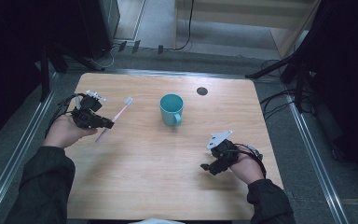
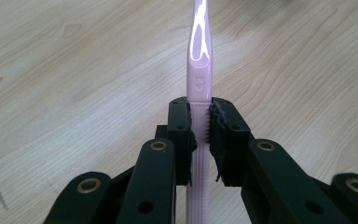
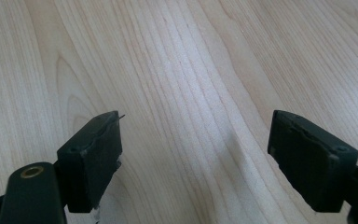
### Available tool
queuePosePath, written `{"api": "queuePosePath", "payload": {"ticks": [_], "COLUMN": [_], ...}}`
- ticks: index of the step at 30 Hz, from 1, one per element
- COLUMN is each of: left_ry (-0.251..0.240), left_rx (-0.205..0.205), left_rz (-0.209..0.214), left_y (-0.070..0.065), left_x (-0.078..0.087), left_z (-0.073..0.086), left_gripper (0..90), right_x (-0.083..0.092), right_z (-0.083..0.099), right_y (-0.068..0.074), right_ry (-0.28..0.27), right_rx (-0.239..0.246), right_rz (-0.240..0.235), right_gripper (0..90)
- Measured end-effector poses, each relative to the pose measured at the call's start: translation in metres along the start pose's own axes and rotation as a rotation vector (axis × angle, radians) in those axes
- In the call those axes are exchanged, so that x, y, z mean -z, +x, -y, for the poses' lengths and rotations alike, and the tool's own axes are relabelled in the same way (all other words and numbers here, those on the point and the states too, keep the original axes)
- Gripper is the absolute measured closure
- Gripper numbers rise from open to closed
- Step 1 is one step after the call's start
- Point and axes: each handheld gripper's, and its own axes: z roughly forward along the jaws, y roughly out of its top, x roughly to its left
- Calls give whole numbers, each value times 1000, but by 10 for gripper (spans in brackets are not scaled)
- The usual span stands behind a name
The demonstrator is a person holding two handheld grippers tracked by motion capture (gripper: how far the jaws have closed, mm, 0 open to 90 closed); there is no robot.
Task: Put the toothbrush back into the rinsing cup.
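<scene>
Toothbrush (image 2: 199, 70) clamped in raised left gripper (image 2: 200, 135).

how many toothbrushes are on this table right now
1. The pink toothbrush is at the table's left side, clamped by its handle in the left gripper, bristle end pointing toward the teal cup.
</scene>
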Motion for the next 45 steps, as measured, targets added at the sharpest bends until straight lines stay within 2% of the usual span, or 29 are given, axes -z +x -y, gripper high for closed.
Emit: {"api": "queuePosePath", "payload": {"ticks": [5,6,7,8,12,16,24,26,27,28,36,39,42,43,44,45], "left_ry": [-36,-67,-67,-89,-120,-184,-258,-302,-302,-330,-398,-409,-452,-452,-477,-477], "left_rx": [0,5,5,0,-11,-22,-14,-19,-19,-16,-29,-39,-46,-46,-48,-48], "left_rz": [17,26,26,29,23,15,20,14,14,21,36,28,23,23,26,26], "left_y": [-4,-7,-7,-9,-12,-17,-22,-27,-27,-29,-39,-42,-48,-48,-50,-50], "left_x": [4,6,6,9,12,17,23,26,26,28,34,34,36,36,38,38], "left_z": [-2,-3,-3,-4,-6,-7,-11,-12,-12,-13,-17,-18,-21,-21,-21,-21], "left_gripper": [790,790,790,790,790,790,790,790,790,790,790,790,790,790,790,790], "right_x": [0,0,0,0,0,0,0,0,0,0,0,1,1,1,0,0], "right_z": [0,0,0,0,0,0,0,0,0,0,0,0,0,0,0,0], "right_y": [-1,0,0,0,0,0,0,0,0,0,-1,-1,-1,-1,-1,-1], "right_ry": [-5,-3,-3,-2,-3,-3,-2,1,1,3,-12,-17,-13,-13,-14,-14], "right_rx": [8,6,6,2,3,4,6,2,2,1,0,-2,-4,-4,-1,-1], "right_rz": [2,2,2,1,2,-1,-3,-2,-2,-4,-4,-4,-4,-4,-3,-3], "right_gripper": [175,175,175,174,174,175,175,174,174,175,170,170,170,170,170,170]}}
